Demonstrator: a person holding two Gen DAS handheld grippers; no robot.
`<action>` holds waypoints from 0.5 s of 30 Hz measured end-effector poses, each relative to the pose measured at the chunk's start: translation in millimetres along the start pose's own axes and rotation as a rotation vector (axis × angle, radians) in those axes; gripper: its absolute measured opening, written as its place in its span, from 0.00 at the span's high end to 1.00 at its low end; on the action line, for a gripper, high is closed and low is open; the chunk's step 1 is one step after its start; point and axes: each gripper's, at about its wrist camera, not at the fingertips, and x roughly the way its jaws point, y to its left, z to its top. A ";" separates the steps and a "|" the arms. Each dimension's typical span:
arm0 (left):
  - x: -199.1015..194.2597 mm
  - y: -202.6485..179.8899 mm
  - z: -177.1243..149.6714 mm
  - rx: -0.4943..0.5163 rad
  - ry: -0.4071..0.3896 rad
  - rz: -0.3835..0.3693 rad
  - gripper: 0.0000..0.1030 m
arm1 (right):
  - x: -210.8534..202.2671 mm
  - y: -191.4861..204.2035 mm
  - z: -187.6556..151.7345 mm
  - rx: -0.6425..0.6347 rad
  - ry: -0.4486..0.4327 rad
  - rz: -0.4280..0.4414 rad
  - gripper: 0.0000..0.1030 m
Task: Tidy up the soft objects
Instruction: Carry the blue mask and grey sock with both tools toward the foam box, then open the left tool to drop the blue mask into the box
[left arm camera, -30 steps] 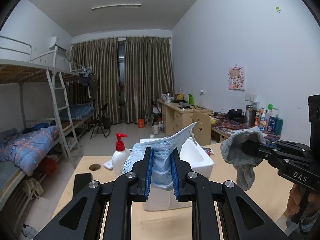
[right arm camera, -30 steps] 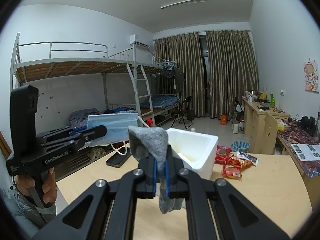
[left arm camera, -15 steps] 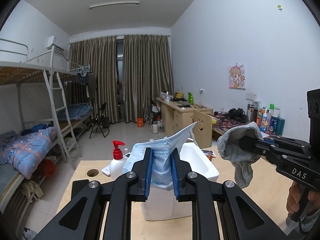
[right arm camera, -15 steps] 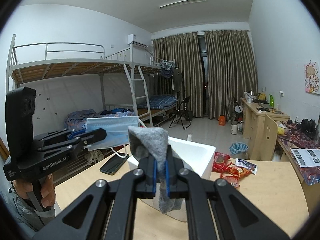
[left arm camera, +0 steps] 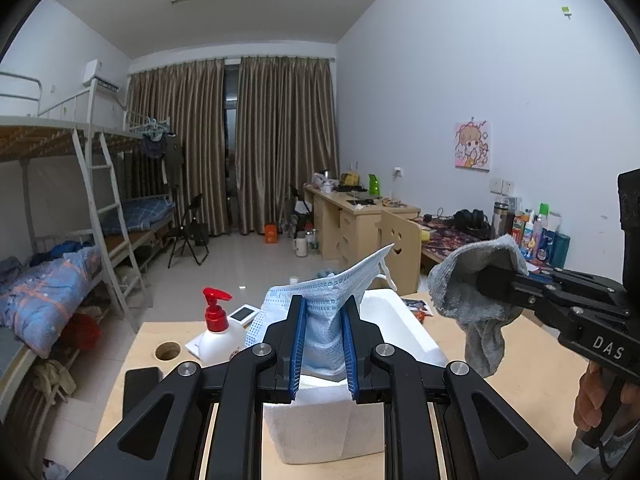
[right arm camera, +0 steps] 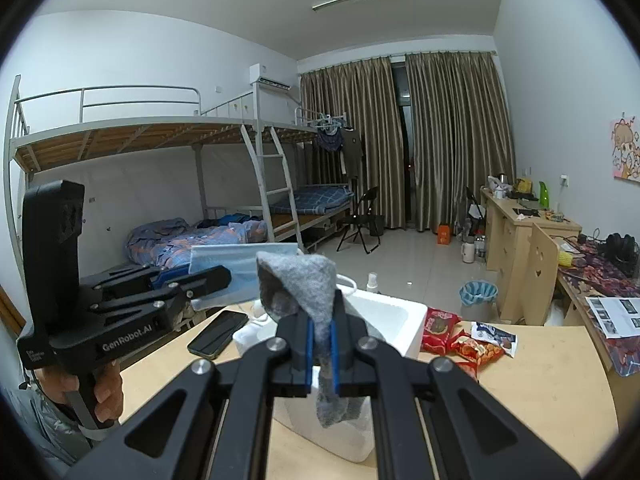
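Side by side above a white foam box [left arm camera: 404,322], the left gripper [left arm camera: 322,346] clamps a blue face mask [left arm camera: 320,312] while the right gripper [right arm camera: 322,354] pinches a grey sock [right arm camera: 300,280].

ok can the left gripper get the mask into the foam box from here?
Probably yes. The left gripper holds the blue mask right above the white foam box, whose top is open. The right gripper with the grey cloth sits off to the side, not between them.

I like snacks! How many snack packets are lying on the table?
3, maybe more hidden: two red snack packets beside the white foam box, and a white-blue packet just right of them.
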 end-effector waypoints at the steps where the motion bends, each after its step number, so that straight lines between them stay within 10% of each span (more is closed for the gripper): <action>1: 5.2 0.8 0.3 -0.001 0.006 -0.001 0.82 | 1.2 0.0 -0.3 0.003 0.001 0.000 0.91; 15: 51.8 2.1 3.4 0.001 0.049 -0.041 0.82 | 22.9 -11.0 4.2 0.013 0.012 0.005 0.91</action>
